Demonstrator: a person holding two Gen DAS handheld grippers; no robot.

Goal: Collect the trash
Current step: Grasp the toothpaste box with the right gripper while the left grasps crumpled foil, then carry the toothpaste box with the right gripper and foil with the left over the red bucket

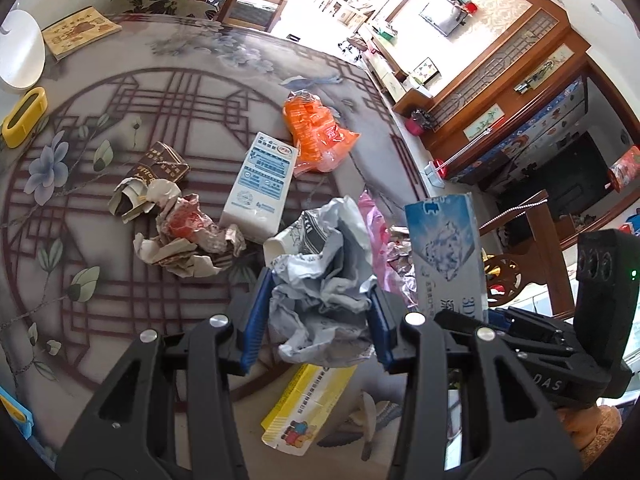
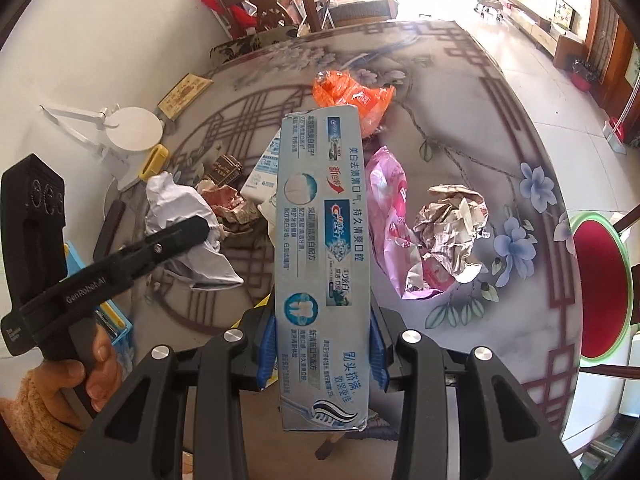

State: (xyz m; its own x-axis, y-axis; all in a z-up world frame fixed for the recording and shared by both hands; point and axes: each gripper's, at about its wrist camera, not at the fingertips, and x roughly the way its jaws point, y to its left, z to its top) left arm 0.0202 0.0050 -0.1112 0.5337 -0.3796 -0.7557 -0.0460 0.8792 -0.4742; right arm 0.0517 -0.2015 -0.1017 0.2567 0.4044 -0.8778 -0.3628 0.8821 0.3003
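My left gripper point(image 1: 320, 312) is shut on a crumpled grey-white paper bag point(image 1: 324, 276), its blue pads pressing both sides, above the patterned table point(image 1: 120, 300). My right gripper point(image 2: 322, 344) is shut on a long blue toothpaste box point(image 2: 320, 248), held lengthwise and lifted off the table. In the left wrist view that box point(image 1: 444, 248) stands just right of the paper bag. Loose trash lies on the table: an orange plastic bag point(image 1: 316, 132), a white carton point(image 1: 260, 184), torn wrappers point(image 1: 180, 236), a pink bag point(image 2: 390, 216) and a crumpled paper ball point(image 2: 452, 224).
A yellow-and-white box point(image 1: 308, 404) lies under my left gripper. At the table's far left stand a white lamp base point(image 1: 20, 52), a yellow holder point(image 1: 24, 116) and a booklet point(image 1: 80, 32). A red stool point(image 2: 600, 288) stands beyond the table's right edge, and a chair point(image 2: 272, 4) is at the far side.
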